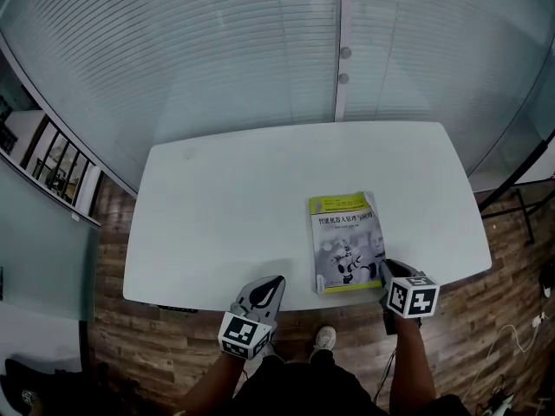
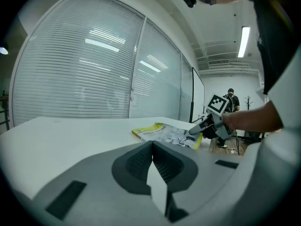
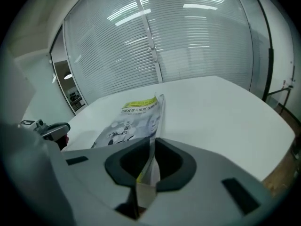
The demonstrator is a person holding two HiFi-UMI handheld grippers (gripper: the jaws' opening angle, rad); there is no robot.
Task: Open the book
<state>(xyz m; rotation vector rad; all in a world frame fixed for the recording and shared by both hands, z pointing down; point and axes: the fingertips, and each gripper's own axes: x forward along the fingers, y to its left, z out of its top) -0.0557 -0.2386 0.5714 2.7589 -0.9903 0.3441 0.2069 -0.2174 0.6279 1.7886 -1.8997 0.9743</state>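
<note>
Book (image 1: 346,237) with yellow-topped cover lies closed on white table (image 1: 225,206), right of centre, near the front edge. Right gripper (image 1: 385,268) pinches its near right corner. Left gripper (image 1: 272,284) has jaws together, empty, at the table's front edge, apart from it.

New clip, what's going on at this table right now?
A person stands at a white table with a hand-held gripper in each hand. The right hand-held gripper is pinched on the near right corner of the book, which is not yet open. The left hand-held gripper is shut and empty by the table's near edge.
</note>
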